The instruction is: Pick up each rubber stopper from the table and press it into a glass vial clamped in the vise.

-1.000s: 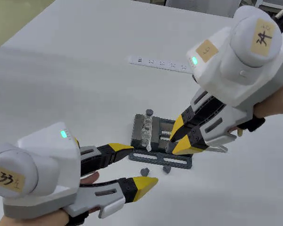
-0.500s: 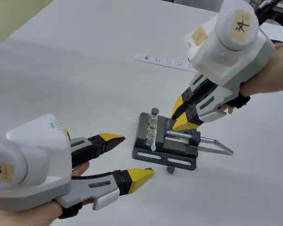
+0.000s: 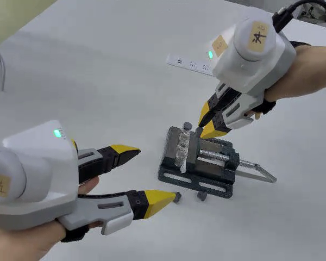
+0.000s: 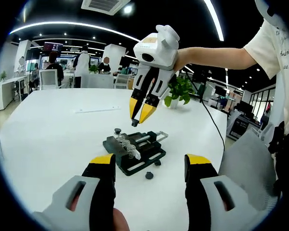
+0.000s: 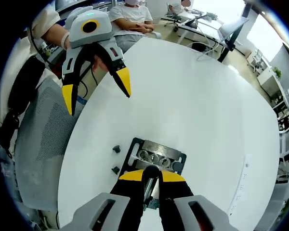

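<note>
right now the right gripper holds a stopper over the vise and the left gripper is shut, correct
No: the left gripper is open, fingers well apart, as the left gripper view shows. The right gripper does hold a stopper over the vise.

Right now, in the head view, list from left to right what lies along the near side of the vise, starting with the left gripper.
left gripper → first loose stopper, just off its lower jaw tip → second loose stopper → vise handle. The vise itself spans both stoppers, so it is left out.

A sticker (image 3: 257, 36) on right gripper (image 3: 202, 130): perhaps 34.
</note>
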{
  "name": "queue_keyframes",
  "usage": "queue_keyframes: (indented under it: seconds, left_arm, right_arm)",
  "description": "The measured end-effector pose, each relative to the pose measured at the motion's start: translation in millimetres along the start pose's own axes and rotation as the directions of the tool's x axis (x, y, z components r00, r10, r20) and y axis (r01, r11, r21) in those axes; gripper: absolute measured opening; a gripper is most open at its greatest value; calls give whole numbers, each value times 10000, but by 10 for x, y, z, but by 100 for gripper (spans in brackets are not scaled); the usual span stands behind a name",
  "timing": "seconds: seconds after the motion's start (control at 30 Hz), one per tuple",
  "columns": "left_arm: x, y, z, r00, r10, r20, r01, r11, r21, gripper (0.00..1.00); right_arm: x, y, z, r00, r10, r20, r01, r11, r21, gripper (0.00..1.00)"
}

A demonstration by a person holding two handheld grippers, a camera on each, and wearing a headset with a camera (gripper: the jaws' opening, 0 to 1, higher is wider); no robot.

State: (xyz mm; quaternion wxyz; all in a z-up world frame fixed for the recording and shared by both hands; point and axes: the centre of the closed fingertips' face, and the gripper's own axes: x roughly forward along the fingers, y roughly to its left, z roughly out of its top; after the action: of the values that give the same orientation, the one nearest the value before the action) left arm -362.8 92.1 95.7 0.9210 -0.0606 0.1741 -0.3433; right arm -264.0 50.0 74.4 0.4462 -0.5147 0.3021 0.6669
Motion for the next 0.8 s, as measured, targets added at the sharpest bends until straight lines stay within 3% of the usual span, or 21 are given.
queue_keyframes:
  seconds: [0.17, 0.27, 0.5, 0.67, 0.73, 0.8]
  left_arm:
    - [-1, 57, -40, 9997, 172, -175, -172, 9999, -11, 65]
    - [-8, 97, -59, 9994, 270, -229, -271, 9996, -69, 68]
    - [-5, 172, -128, 9967, 609, -545, -619, 9979, -164, 86]
    - [-10, 203, -143, 9961, 655, -598, -671, 9974, -253, 91]
    - [-12, 217, -148, 9958, 684, -609, -702, 9971, -277, 93]
    - [-17, 227, -157, 9956, 674, -651, -695, 9971, -298, 93]
  right_arm:
    - [47, -144, -28, 9999, 57, -139, -67, 9976, -687, 6]
    - [98, -225, -67, 9988, 129, -469, -188, 9917, -1271, 6]
    - [201, -232, -61, 9955, 414, -857, -592, 9744, -2170, 5]
    - [270, -235, -43, 9931, 544, -1043, -794, 9643, -2528, 5]
    - [292, -213, -13, 9928, 599, -1039, -870, 9561, -2799, 5]
    - [330, -205, 19, 9932, 668, -953, -969, 9283, -3590, 5]
